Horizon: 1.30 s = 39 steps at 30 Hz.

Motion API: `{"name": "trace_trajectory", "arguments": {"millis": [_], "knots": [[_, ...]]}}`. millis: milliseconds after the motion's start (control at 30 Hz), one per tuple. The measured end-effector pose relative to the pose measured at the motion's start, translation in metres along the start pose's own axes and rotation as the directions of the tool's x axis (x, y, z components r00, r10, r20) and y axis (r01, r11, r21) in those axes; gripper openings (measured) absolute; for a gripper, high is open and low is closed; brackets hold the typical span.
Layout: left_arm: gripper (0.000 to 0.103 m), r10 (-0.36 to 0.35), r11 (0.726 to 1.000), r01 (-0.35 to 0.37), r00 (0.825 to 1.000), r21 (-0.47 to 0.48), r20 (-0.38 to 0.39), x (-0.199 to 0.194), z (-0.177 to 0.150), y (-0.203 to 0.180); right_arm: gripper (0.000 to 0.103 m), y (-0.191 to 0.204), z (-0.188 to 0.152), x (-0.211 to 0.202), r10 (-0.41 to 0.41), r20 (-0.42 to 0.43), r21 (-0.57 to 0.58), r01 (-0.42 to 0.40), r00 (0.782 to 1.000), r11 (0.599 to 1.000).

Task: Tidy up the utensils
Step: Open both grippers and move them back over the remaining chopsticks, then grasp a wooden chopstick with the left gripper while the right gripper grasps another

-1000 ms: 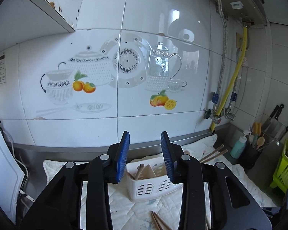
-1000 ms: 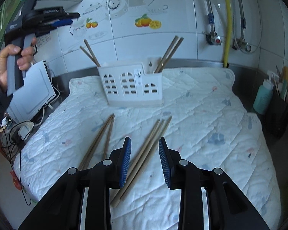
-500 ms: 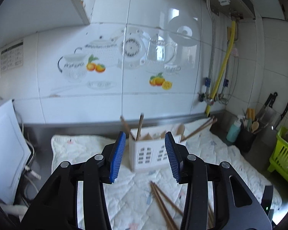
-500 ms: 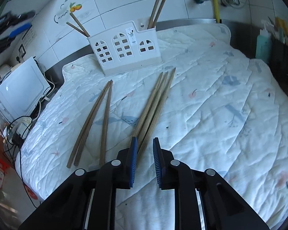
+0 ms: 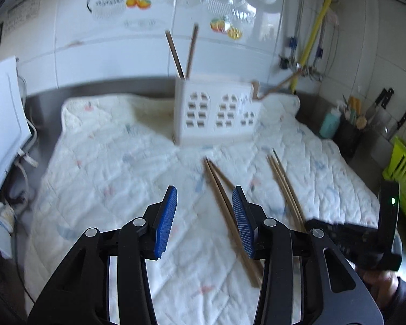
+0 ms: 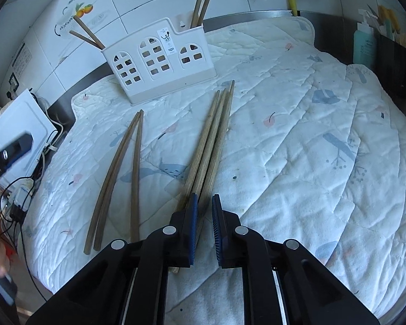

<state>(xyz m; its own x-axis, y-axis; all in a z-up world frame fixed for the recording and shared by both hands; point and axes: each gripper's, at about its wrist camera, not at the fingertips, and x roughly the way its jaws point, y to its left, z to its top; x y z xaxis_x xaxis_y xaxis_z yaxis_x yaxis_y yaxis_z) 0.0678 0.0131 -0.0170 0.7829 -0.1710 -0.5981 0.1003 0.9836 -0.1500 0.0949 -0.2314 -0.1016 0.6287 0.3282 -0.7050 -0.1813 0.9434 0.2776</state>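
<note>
Wooden chopsticks [image 6: 208, 146] mid-frame, right gripper [image 6: 203, 214] jaws just closing narrow on their near ends; left gripper [image 5: 204, 216] half-open over bare quilt [image 5: 108, 168], lower centre.

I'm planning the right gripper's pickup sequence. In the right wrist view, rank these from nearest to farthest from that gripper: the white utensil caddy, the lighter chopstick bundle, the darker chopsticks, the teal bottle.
1. Lighter chopstick bundle: at the right gripper, its near ends between the jaws.
2. Darker chopsticks: on the quilt, to its left.
3. White utensil caddy: ahead, near the wall.
4. Teal bottle: far right corner.
</note>
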Motion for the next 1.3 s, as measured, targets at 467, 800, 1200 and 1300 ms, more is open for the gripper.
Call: {"name": "trace_trajectory", "arguments": {"millis": [467,800,1200,1300], "knots": [[0.040,-0.053,0.998,0.045,0.984,-0.051,-0.169,0.045,-0.054,-0.025,0.007,0.006,-0.005,-0.004,-0.194,0.051,-0.143,0.200,0.980,0.969],[0.022,-0.011,1.000,0.006,0.981,-0.028,-0.196,0.061,-0.056,-0.029,0.007,0.003,-0.002,-0.017,-0.097,0.072,-0.089,0.103,0.993,0.991],[0.007,0.162,0.987,-0.163,0.973,0.005,-0.166,0.076,-0.045,-0.032,0.016,0.002,-0.007,-0.011,-0.048,0.036,-0.034,0.049,0.998,0.998],[0.007,0.158,0.987,-0.162,0.974,-0.014,-0.164,0.074,-0.044,-0.019,0.016,0.002,-0.008,-0.005,-0.046,0.025,-0.021,0.047,0.999,0.999]]}}
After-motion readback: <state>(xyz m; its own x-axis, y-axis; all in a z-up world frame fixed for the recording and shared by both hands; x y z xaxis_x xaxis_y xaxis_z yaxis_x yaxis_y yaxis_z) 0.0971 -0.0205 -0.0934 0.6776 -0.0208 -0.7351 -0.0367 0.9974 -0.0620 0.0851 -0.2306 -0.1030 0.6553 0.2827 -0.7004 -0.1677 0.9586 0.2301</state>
